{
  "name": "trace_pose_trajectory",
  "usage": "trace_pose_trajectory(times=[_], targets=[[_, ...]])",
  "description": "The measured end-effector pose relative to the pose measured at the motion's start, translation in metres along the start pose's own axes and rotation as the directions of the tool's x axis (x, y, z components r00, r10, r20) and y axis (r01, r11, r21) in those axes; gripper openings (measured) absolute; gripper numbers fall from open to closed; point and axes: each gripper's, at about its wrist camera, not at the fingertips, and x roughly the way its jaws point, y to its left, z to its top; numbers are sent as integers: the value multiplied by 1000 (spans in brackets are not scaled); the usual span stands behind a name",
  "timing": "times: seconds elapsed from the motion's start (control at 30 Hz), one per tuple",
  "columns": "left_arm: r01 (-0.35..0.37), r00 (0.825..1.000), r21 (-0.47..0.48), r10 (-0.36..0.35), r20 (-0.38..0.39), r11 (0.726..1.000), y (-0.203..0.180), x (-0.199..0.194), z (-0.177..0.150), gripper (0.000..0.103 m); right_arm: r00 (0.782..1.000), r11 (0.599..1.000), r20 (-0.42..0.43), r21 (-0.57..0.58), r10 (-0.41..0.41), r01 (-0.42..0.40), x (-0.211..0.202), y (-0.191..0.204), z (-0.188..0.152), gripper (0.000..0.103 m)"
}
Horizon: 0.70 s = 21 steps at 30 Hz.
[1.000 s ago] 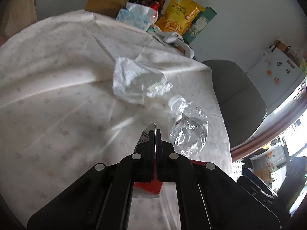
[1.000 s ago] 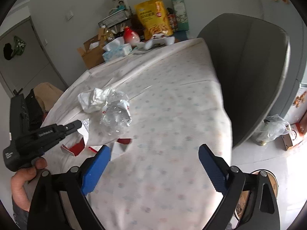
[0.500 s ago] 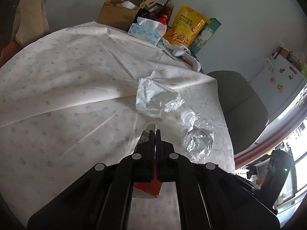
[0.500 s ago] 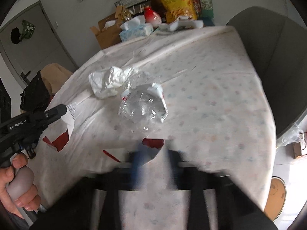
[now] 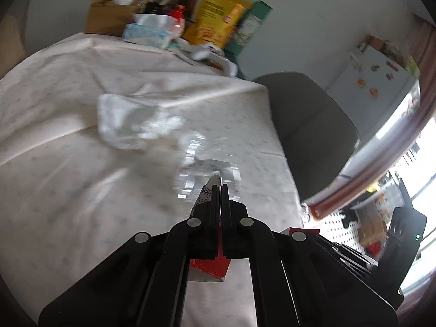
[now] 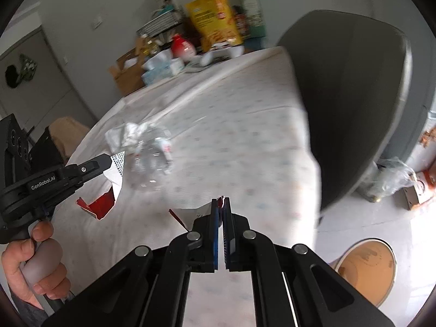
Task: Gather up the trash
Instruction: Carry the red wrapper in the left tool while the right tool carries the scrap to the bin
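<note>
My left gripper [image 5: 218, 188] is shut on a torn red and white wrapper [image 5: 209, 269]. In the right wrist view this left gripper [image 6: 107, 160] holds its wrapper [image 6: 113, 185] above the tablecloth, with a hand on its handle. My right gripper [image 6: 222, 201] is shut on another red and white wrapper scrap [image 6: 190, 212] near the table's front edge, and a sliver pokes out past its tips. Just beyond both lies a crushed clear plastic bottle [image 6: 152, 160] [image 5: 201, 160], with crumpled white paper [image 6: 128, 136] [image 5: 122, 120] behind it.
A grey chair [image 6: 354, 95] stands at the table's right side. At the far end of the table [image 6: 245, 125] are a cardboard box [image 6: 128, 76], a tissue box [image 5: 147, 34] and a yellow snack bag [image 6: 215, 19]. A round brown stool [image 6: 368, 267] sits on the floor.
My right gripper went from wide open to shut on the wrapper scrap at the front of the table. My left gripper stayed shut on its wrapper and swung sideways.
</note>
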Motion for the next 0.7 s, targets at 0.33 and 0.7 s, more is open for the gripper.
trace_pose_trajectory(times=[0.33, 0.7], targets=[[100, 993, 114, -92, -74, 988, -85, 39, -14, 2, 991, 987, 59, 113, -122, 115, -51, -82, -8, 4], [187, 974, 235, -149, -170, 954, -168, 75, -40, 2, 970, 951, 66, 223, -234, 214, -83, -157, -31, 4]])
